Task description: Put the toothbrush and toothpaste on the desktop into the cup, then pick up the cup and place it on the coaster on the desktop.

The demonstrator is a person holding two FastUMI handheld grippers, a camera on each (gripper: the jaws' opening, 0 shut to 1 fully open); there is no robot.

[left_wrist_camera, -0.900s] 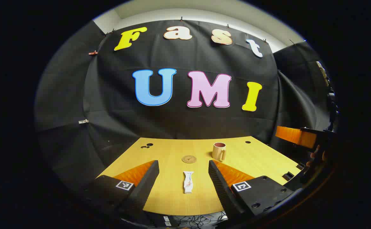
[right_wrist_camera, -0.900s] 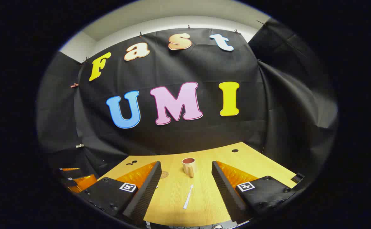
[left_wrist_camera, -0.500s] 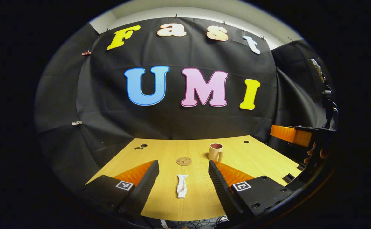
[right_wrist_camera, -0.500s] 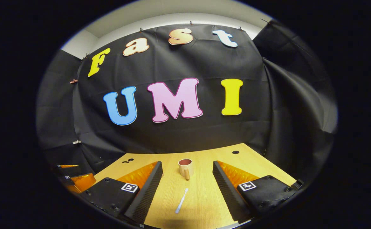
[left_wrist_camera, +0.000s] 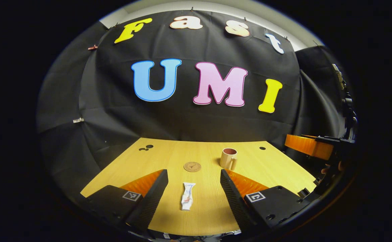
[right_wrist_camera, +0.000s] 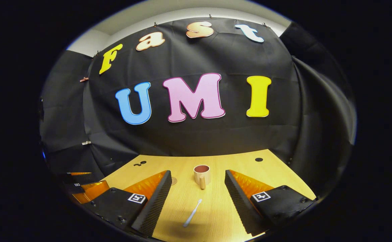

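The left gripper hangs above the near edge of the desk with its fingers wide apart, holding nothing. Between them on the wood lies the toothpaste, a flattened white tube pointing away from the camera. Beyond it sits the coaster, a small round brown disc, and to the right of that stands the cup, upright, cream outside and reddish inside, handle toward the camera. Cup and coaster are apart.

The right gripper is likewise spread open and empty over the near edge. The toothbrush, white, lies slantwise on the desk between its fingers, with the cup farther on and clear of it. The coaster peeks out just past the left finger.

The desk is pale wood grain, with a round dark hole near its far right corner and a small cluster of dark holes near its far left. Black cloth drapes behind and on both sides of it, clipped up at the top, with a strip of pale wall above. In the left gripper view, the other gripper juts in at the far right, held by a hand.
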